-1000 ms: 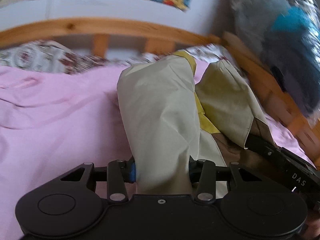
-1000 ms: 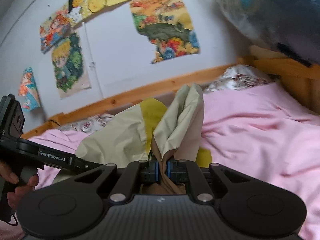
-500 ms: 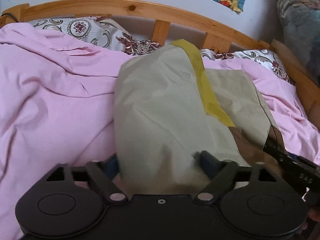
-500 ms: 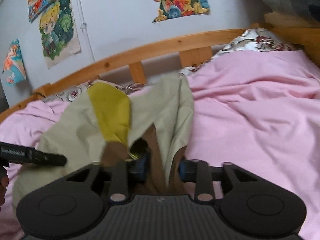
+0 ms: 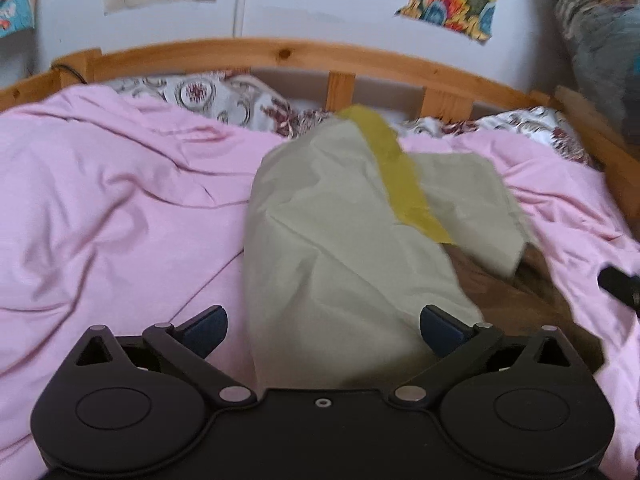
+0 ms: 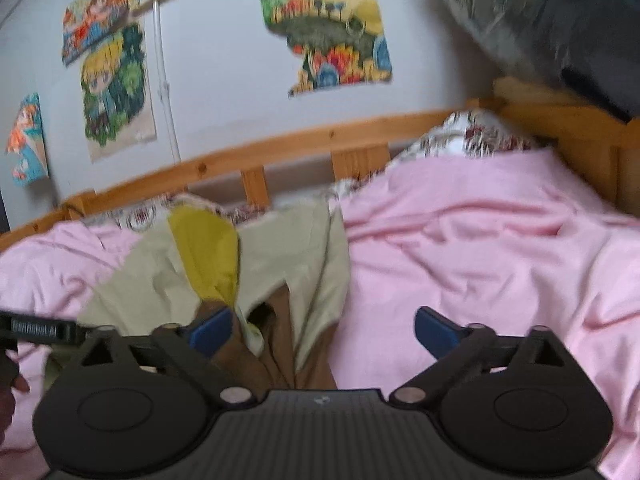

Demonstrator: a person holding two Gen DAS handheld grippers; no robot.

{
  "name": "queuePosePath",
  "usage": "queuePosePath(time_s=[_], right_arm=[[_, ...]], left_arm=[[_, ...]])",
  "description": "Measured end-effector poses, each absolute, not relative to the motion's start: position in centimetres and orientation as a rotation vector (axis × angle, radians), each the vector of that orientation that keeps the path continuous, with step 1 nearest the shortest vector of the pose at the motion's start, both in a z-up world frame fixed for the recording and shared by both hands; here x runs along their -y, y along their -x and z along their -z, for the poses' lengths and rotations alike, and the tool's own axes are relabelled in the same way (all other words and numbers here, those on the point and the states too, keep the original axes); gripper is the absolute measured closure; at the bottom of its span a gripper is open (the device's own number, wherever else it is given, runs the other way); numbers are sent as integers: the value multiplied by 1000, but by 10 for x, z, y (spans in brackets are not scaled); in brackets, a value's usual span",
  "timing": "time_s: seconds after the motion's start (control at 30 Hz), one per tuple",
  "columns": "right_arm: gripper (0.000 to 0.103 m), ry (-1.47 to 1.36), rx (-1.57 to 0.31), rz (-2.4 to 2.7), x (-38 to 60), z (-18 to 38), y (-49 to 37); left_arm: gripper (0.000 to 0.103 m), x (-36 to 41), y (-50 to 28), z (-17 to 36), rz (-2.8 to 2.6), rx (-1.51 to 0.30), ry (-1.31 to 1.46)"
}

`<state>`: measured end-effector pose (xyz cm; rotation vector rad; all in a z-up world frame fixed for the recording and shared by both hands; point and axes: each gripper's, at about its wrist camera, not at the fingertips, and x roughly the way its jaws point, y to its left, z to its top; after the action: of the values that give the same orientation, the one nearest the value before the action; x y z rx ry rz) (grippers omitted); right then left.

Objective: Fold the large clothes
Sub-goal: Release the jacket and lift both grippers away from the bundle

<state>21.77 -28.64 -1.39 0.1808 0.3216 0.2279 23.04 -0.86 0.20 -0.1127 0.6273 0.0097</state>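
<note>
A large beige garment (image 5: 340,248) with a yellow band (image 5: 396,176) and a brown part (image 5: 532,296) lies folded on the pink bed cover (image 5: 120,220). My left gripper (image 5: 322,330) is open; the cloth's near edge lies loose between its wide-apart fingers. The garment also shows in the right wrist view (image 6: 280,264), with its yellow patch (image 6: 208,256). My right gripper (image 6: 322,328) is open, with the brown cloth by its left finger (image 6: 212,330). The other gripper's tip shows at each view's edge.
A wooden headboard (image 5: 280,56) runs along the back, with patterned pillows (image 5: 208,96) below it. A wooden side rail (image 6: 568,128) stands at the right with a dark bundle (image 6: 560,20) above it. Posters (image 6: 328,28) hang on the wall. Pink cover (image 6: 480,260) spreads to the right.
Both grippers opened and let go of the garment. It dropped from being held up and now lies on the bed. Both grippers have drawn back a little.
</note>
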Motion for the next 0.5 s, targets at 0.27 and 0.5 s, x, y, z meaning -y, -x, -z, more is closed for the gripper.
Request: queuePosePath(time_s=[0.27, 0.5], right_arm=[[0, -189, -182, -226, 290, -37, -181], [0, -142, -110, -238, 292, -64, -128]], left_arm=[[1, 15, -163, -51, -31, -494, 134], [1, 16, -105, -80, -53, -414, 128]])
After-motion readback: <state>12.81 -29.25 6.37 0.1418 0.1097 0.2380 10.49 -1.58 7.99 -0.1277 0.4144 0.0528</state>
